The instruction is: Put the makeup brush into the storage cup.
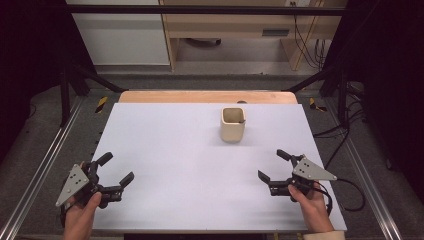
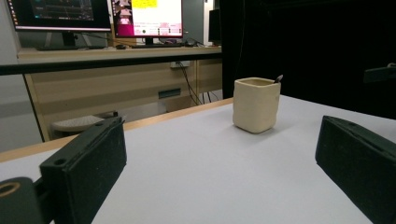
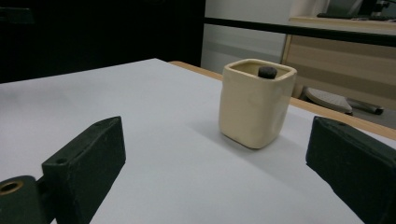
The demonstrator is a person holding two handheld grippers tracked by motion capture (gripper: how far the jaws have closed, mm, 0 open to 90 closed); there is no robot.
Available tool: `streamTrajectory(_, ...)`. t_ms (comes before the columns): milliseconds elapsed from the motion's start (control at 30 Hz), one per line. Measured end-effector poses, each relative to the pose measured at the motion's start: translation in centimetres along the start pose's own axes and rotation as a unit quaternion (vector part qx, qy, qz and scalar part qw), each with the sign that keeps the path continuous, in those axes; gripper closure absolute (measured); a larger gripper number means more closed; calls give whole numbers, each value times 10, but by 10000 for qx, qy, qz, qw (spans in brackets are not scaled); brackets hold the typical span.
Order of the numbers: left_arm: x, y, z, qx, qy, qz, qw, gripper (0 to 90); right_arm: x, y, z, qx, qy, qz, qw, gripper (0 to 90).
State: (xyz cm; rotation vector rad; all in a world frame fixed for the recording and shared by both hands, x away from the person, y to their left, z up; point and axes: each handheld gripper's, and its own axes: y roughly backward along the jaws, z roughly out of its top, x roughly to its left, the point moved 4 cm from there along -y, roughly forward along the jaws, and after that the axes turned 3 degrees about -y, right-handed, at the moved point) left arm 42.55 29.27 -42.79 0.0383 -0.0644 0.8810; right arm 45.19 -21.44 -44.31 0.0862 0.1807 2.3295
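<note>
**Cup stands ahead of both grippers, nearer the right one**

The cream cup (image 1: 233,124) stands upright on the far middle of the white table (image 1: 190,165), a little to the right of centre, with a small dark object (image 3: 267,71) poking up inside its rim (what it is cannot be told). Both grippers rest near the table's front edge, well apart from the cup. The left gripper (image 1: 116,169) has its jaws spread wide; so does the right gripper (image 1: 273,164). The right one lies closer, so it probably has the shorter reach forward and slightly inward.
</note>
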Motion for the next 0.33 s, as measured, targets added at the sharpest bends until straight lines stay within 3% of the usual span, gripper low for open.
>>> streamTrajectory(200,-2,0,3,-88,23,-33,10000,13,5,-2,-1,58,-84,216,9997,41)
streamTrajectory(333,-3,-1,1,-47,49,-51,10000,13,3,-4,-2,114,-100,185,9997,35)
